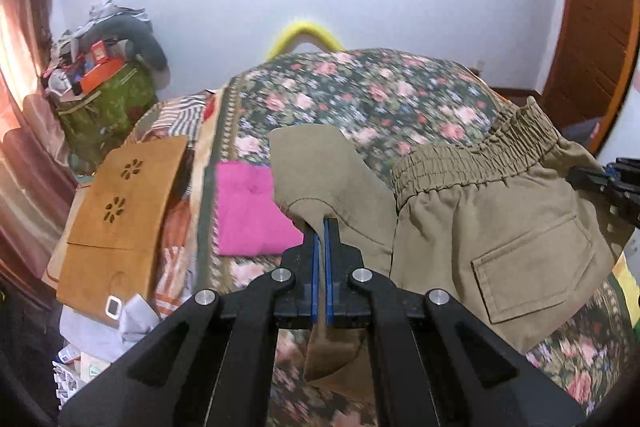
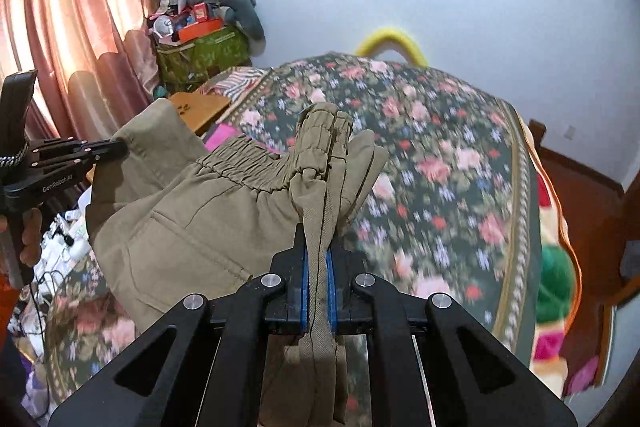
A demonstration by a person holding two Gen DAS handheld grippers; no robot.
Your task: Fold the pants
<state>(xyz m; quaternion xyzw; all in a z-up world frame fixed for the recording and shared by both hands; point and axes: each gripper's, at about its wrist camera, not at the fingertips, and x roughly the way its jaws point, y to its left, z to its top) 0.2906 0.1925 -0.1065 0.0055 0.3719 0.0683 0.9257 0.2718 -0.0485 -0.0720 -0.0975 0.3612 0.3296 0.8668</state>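
The khaki pants (image 1: 492, 227) are held up above the floral bedspread (image 1: 360, 99), stretched between the two grippers. Their elastic waistband (image 1: 472, 159) runs roughly across the left wrist view, rising toward the right, with a back pocket (image 1: 532, 267) below it; the stretched span therefore lies left to right between the grippers. Cloth hangs down below each grip.

The left gripper (image 1: 322, 227) has its jaws closed on a fold of the khaki cloth, the blue pads (image 1: 316, 267) pressed against the fabric on both sides. The right gripper (image 2: 318, 247) has its jaws closed on a bunched end of the waistband, with a gathered strip of cloth passing down between the pads. In the right wrist view the left gripper appears at the far left, pinching the opposite edge of the garment.

On the bed, a pink folded cloth (image 1: 252, 211) lies near the left gripper, partly hidden by the lifted pants. A brown cardboard piece (image 1: 120, 223) sits along the bed's left edge, next to striped fabric (image 1: 180, 115). The middle and far part of the bedspread is uncovered. A yellow curved object (image 1: 304, 35) stands beyond the far edge, against the wall (image 1: 420, 7). A pink curtain (image 2: 80, 27) hangs at the left.
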